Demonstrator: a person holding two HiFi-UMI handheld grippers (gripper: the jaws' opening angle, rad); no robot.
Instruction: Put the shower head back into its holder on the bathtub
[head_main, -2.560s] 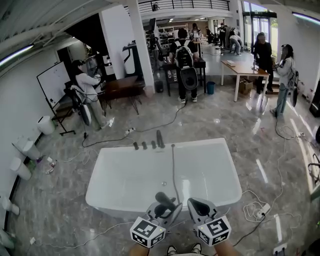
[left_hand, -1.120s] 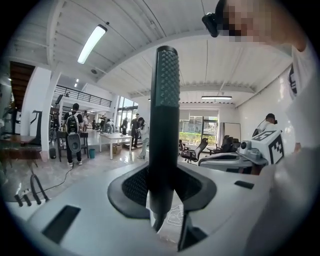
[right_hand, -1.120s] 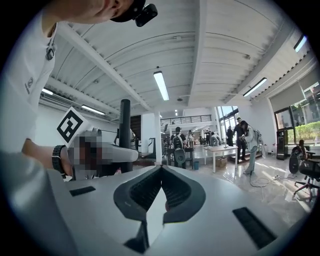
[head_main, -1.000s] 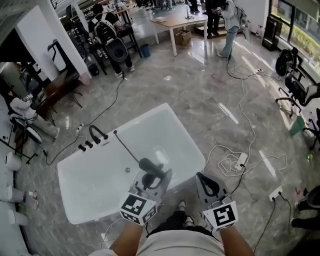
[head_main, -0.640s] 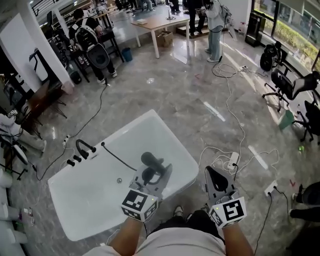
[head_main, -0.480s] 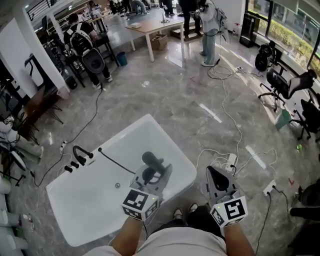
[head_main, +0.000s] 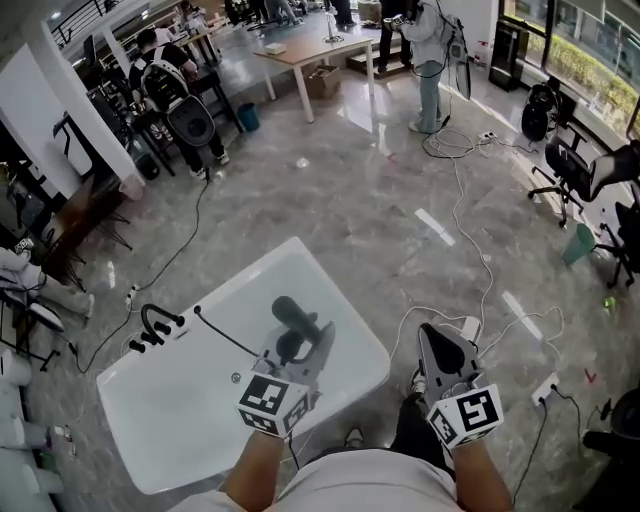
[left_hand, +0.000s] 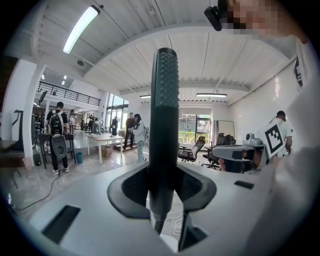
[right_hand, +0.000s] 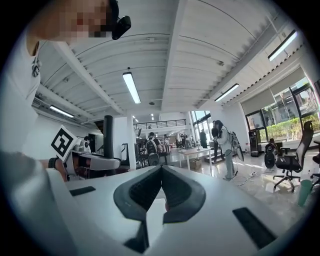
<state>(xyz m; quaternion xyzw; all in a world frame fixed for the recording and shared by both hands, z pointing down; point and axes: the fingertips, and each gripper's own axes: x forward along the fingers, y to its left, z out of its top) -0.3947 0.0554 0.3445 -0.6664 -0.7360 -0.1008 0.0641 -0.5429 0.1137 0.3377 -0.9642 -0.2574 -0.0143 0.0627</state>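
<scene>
Upright, shower head (left_hand: 164, 115) fills left hand-held gripper (head_main: 298, 340)

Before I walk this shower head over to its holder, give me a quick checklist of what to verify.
1. Grip: left gripper clamped on the shower head handle: ok.
2. Right gripper free: jaws together, nothing between: ok.
3. Hose: runs loose across the bathtub, no snag seen: ok.
4. Holder spotted: too small to pick out near the taps: cannot tell.
5. Footing: cables lie on the floor by the right side: not ok.
</scene>
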